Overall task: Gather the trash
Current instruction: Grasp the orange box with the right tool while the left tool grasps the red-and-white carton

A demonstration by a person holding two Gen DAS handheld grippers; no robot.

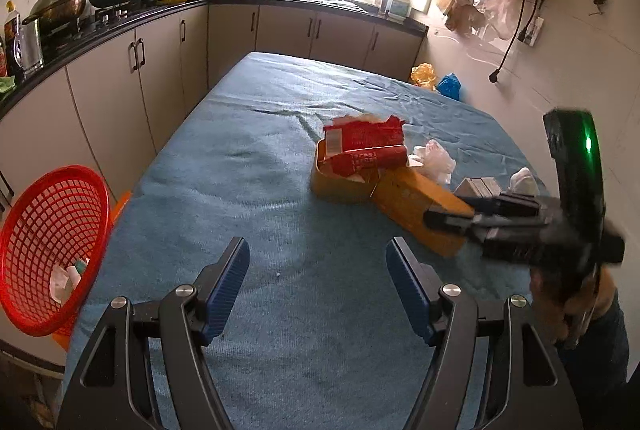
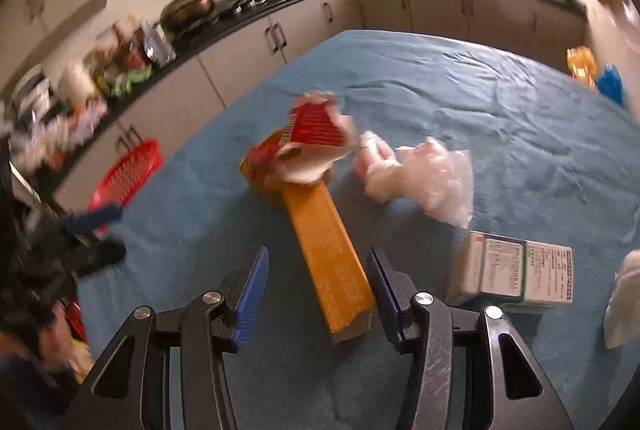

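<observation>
The red basket (image 1: 48,250) at the table's left edge holds only a few white scraps, so collecting has barely begun. The left gripper (image 1: 318,282) hangs wide open and empty over bare blue cloth (image 1: 248,134). Right of it the pile waits: torn red carton (image 1: 362,144), orange box (image 2: 328,254), plastic wrap (image 2: 424,178), grey-white carton (image 2: 516,274); the right gripper (image 2: 316,282), part open, straddles the orange box's near end without clamping it yet.

Both wrist views look steeply down, close over the blue-clothed table (image 1: 280,158).
</observation>
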